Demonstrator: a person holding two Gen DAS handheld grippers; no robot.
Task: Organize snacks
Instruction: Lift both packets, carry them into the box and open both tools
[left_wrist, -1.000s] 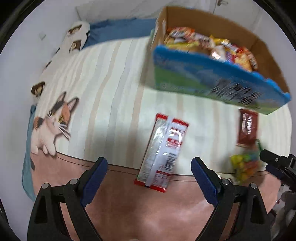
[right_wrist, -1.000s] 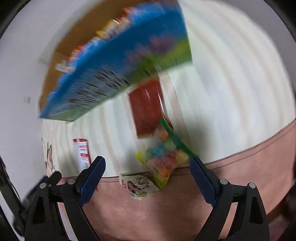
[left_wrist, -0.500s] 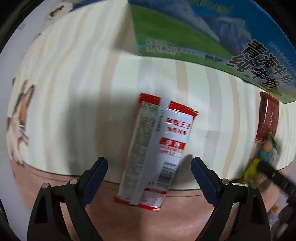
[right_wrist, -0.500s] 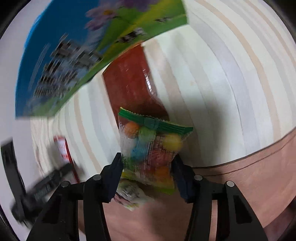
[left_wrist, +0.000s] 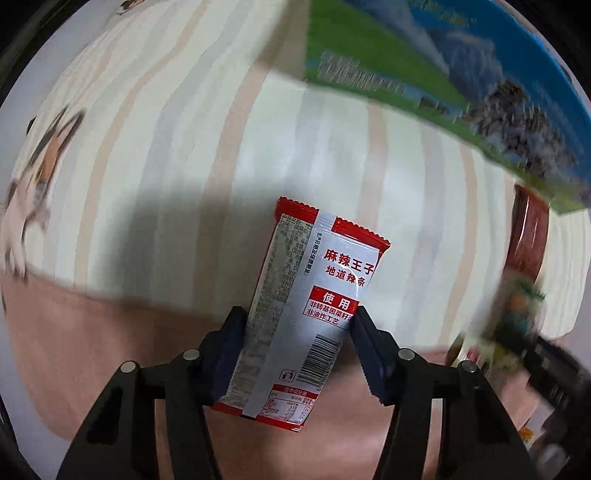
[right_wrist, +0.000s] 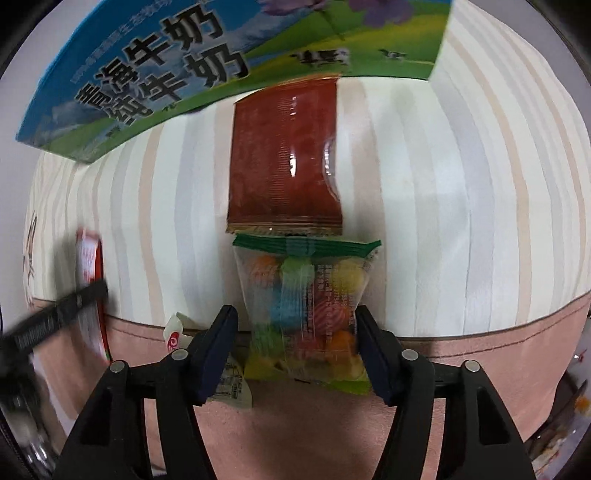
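Left wrist view: left hand-held gripper (left_wrist: 299, 350) clamped on red-white snack packet (left_wrist: 310, 314), raised over striped bed (left_wrist: 184, 147); milk box (left_wrist: 461, 74) beyond, packet not yet boxed.

Right wrist view: right hand-held gripper (right_wrist: 295, 345) clamped on candy bag (right_wrist: 303, 306); dark red packet (right_wrist: 284, 158) left lying beside milk box; small wrapper (right_wrist: 177, 332) also unsorted.

A cream bedspread (left_wrist: 192, 155) with beige and grey stripes fills the space ahead, its pink border (right_wrist: 480, 373) nearest, a cat print (left_wrist: 40, 162) off left.
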